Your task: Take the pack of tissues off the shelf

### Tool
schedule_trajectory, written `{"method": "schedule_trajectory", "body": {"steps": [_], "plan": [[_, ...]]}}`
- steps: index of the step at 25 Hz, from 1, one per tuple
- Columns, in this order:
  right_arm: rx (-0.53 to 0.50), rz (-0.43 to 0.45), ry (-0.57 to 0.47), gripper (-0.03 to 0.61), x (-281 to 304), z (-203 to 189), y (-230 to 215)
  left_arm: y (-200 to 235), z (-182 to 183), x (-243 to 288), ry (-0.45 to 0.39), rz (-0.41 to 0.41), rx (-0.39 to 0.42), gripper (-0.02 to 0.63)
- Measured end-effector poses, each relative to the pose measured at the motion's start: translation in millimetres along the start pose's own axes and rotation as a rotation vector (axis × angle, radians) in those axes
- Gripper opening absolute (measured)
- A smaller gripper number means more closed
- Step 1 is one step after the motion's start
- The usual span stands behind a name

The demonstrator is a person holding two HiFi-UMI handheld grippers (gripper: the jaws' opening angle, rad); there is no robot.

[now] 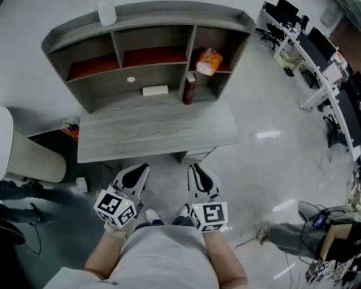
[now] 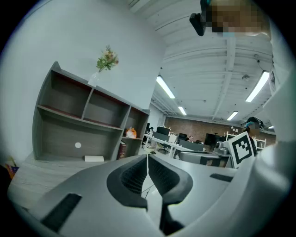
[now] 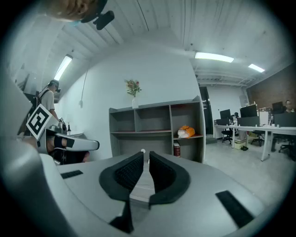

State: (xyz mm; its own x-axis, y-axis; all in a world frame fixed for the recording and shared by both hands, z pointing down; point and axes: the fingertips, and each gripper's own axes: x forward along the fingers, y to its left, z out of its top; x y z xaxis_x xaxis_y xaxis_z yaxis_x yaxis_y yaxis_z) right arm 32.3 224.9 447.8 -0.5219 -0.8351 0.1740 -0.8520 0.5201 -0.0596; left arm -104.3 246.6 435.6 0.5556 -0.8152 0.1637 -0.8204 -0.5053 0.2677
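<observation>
The pack of tissues [image 1: 208, 61], orange, sits alone in the upper right compartment of the shelf [image 1: 152, 16], at about 1 o'clock from both tools. The other two upper compartments show only red floors. At 7 o'clock of the pack, one level down, a dark red upright thing [image 1: 189, 89], bottle or book I cannot tell, stands on the counter [image 1: 152, 132]. At its 9 o'clock lies a flat white box [image 1: 155, 90], with a small white disc [image 1: 131, 79] behind it. A white vase [image 1: 107, 12] stands on the shelf top at 11 o'clock.

The left tool [image 1: 141, 168] is closed tight on nothing. The right tool [image 1: 196, 167] is drawn together bar a thin slit, also empty. Both hang short of the counter's near edge, well apart from the pack. Office desks [image 1: 316, 51] stand at 2 o'clock.
</observation>
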Motion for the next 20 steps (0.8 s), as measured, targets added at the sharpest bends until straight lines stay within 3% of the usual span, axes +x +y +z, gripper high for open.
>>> {"method": "schedule_trajectory", "body": {"steps": [20], "plan": [[0.114,0.041,-0.098,0.048,-52,9,-132,-119,-9,109,0.044,0.0,0.101,0.018]]}}
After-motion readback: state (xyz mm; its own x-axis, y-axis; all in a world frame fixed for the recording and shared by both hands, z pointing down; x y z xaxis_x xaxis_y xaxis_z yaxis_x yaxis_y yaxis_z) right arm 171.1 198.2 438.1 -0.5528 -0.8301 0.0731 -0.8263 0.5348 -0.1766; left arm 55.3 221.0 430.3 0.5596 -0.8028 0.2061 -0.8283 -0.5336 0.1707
